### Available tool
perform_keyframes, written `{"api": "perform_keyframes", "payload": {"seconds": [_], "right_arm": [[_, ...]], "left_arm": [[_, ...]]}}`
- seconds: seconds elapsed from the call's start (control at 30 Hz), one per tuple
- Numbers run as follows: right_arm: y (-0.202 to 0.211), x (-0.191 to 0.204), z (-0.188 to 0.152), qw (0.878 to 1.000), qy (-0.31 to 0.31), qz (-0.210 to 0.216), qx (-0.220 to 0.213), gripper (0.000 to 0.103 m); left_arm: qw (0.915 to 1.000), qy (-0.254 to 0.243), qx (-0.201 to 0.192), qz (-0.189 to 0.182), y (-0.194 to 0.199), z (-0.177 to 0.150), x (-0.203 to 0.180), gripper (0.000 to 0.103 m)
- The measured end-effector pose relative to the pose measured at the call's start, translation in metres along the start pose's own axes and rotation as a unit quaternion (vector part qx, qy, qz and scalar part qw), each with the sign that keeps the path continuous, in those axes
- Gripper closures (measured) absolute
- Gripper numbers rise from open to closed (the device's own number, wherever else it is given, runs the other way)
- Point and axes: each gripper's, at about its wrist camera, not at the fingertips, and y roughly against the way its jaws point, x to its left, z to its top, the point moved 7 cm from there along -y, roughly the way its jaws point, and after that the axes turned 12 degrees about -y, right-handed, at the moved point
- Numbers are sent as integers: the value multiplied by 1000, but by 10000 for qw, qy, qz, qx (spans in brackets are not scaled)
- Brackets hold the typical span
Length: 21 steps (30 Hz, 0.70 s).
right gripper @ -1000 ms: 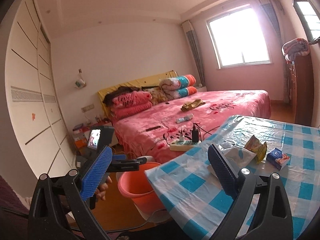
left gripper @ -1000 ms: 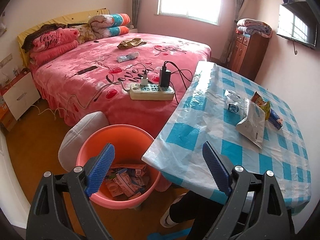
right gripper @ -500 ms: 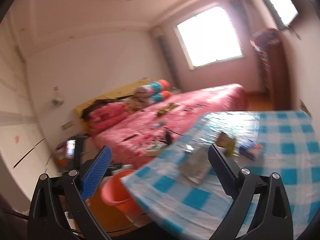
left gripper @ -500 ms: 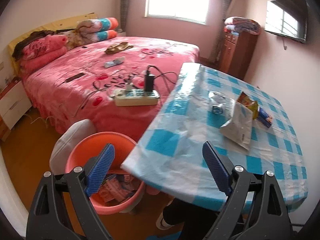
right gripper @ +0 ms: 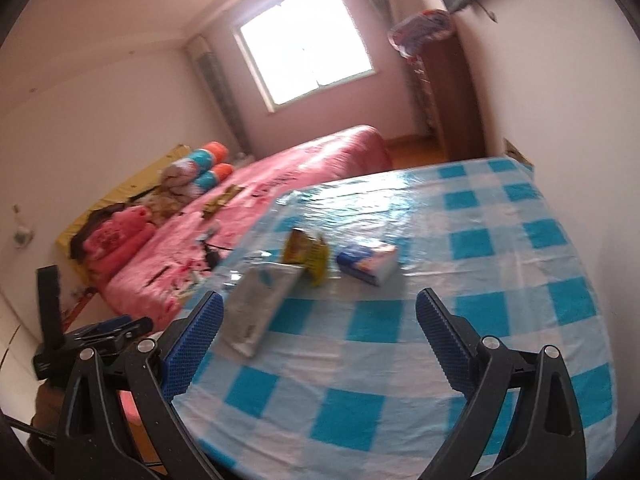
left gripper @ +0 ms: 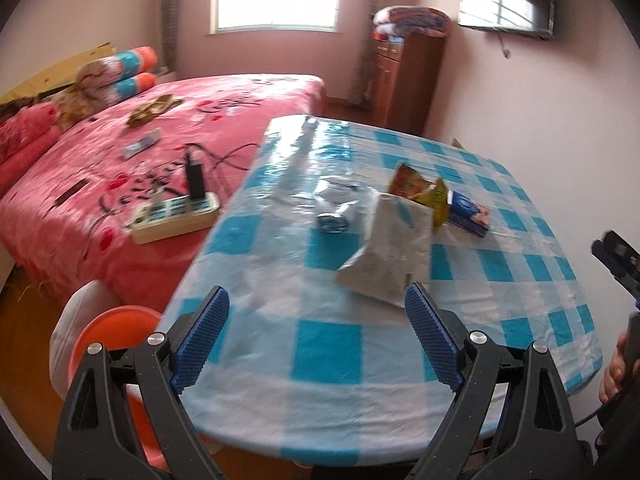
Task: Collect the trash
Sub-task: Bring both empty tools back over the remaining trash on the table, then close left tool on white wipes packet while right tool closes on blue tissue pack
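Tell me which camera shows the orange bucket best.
The left wrist view. There the orange bucket shows part of its rim and wall on the floor, below the near left edge of the table, though the table and the left gripper hide much of it. The right wrist view shows at most a pink sliver behind its gripper's finger.

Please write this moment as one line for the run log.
phase: approach | left gripper: open, empty | right gripper: open, empty | trash on table: white bag, yellow wrapper, blue box | bucket: floor

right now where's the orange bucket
In the left wrist view the orange bucket sits on the floor at lower left, beside the table edge and in front of the pink bed.
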Motion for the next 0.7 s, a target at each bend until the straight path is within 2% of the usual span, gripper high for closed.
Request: {"api": "perform_keyframes", "payload": {"seconds": [0.13, 0.43, 0.7], "right_arm": [[-16, -13, 1, 9997, -43, -193, 137, 7], [-65, -26, 9, 9959, 280, -638, 580, 7], [-105, -43, 20, 9905, 525, -907, 888, 7]], "left_arm": [[9996, -221, 94, -113, -20, 9, -18, 13], [9969, -437, 419, -496, -64, 19, -47, 13], [9942, -677, 701, -446, -98, 26, -65, 13]]}}
